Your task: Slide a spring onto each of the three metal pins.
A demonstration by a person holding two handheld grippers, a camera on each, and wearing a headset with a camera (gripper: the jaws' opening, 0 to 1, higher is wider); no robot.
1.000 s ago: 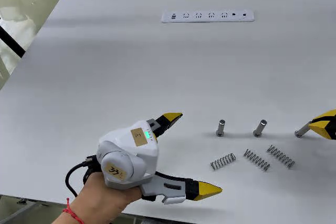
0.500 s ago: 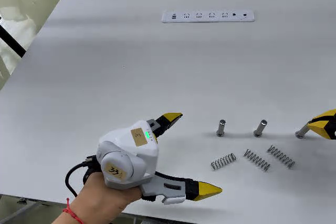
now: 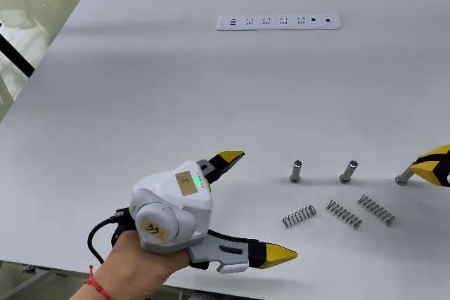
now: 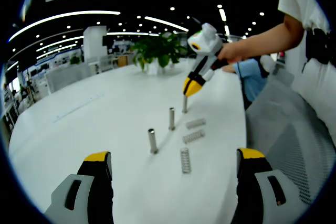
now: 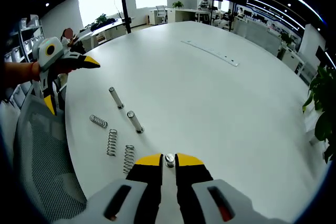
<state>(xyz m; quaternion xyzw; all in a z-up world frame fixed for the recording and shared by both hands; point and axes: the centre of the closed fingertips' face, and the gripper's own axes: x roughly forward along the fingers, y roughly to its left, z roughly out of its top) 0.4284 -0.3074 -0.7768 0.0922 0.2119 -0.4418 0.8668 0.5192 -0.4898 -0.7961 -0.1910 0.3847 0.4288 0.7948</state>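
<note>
Progress: no spring on any pin yet; three springs (image 3: 343,213) loose on counter (image 3: 211,89) | right gripper (image 5: 169,162) fingers (image 5: 149,161) shut on end pin (image 3: 402,175), springs just beside | left gripper (image 3: 268,201) fingers wide apart, empty, two free pins (image 3: 296,171) ahead.

Pins (image 3: 295,171) upright midway, open bench (image 3: 176,82) beyond (springs (image 3: 299,216) nearer)

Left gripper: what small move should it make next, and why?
Probably ease the left gripper toward the nearest spring and close on it. It is open and empty, the springs all lie loose, and the right gripper is shut on the end pin.
</note>
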